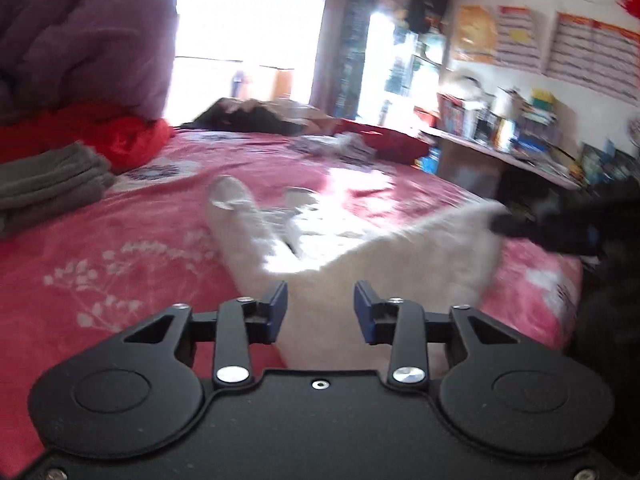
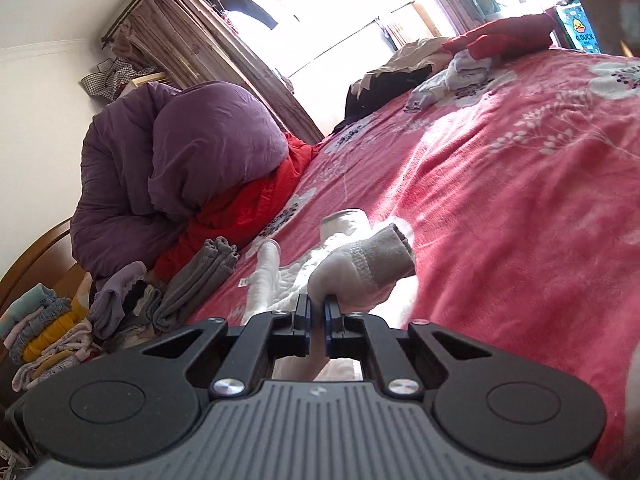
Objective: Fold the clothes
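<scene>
Garment: your white garment (image 1: 360, 256) lies on the pink floral bedspread (image 1: 132, 240), near edge raised, sleeves trailing toward the far side.
Right gripper (image 2: 316, 312): jaws pinched tight on a fold of the white cloth; in the left wrist view it shows blurred at the garment's right corner.
Left gripper (image 1: 320, 308): jaws part open, white fabric filling the gap; I cannot tell whether the pads press on it.
Key relation: the held edge runs left to right between your two grippers; the long axis runs away from you, so the fold likely goes forward over the body.
Nearer hand: both sit at the near hem.
Writing: "G.DUCK" on a blue box (image 2: 580, 32), far right.
Folded stack: grey items (image 1: 48, 184) at left.
</scene>
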A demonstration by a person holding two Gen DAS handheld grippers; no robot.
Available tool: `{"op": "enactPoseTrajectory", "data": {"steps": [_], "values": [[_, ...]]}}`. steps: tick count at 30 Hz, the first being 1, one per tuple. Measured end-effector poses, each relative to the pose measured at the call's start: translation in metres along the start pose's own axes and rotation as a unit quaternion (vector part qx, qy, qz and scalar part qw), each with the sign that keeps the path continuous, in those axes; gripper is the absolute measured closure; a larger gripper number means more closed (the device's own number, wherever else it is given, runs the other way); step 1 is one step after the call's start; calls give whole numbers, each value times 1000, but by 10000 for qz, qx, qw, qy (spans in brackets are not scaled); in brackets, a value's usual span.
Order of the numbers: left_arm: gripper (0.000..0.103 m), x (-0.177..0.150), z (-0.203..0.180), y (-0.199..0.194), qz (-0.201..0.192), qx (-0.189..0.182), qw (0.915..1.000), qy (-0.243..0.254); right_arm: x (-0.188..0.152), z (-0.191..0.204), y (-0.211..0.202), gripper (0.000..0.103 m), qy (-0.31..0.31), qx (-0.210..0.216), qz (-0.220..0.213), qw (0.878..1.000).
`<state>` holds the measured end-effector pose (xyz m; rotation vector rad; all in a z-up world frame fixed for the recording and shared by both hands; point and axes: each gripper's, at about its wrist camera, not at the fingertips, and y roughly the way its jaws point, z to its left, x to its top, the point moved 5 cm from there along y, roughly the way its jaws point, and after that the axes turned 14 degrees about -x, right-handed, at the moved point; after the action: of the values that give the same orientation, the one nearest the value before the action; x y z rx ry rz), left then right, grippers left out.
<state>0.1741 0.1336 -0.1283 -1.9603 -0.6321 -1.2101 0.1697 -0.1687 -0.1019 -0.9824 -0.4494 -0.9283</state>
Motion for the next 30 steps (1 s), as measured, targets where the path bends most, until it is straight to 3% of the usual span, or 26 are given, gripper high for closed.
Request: {"op": "enactPoseTrajectory", "data": {"steps": [3, 7, 12, 15, 18, 23, 30], "values": [[88, 4, 13, 22, 64, 261, 9996, -87, -10, -8, -1, 95, 105, -43, 111, 9999], [89, 13, 14, 48, 116, 64, 9999, 4, -17, -11, -2, 95, 92, -103, 163, 9998], [89, -3, 14, 97, 1041, 80, 9938, 374, -15, -3, -7, 95, -133, -65, 0, 9999], [89, -5, 17, 107, 1263, 17, 9913, 360, -11, 8, -9, 95, -418, 8, -122, 9991], [89, -4, 29, 107, 1301, -170, 9913, -46, -5, 30, -9, 95, -850, 128, -334, 9957], [89, -4, 30, 107, 1310, -233, 9910, -110, 7, 77, 2, 94, -1546, 350, -620, 9854], [89, -2, 36, 105, 1219, -367, 9908, -452, 17, 131, 40, 89, -1563, 668, -349, 9848]]}}
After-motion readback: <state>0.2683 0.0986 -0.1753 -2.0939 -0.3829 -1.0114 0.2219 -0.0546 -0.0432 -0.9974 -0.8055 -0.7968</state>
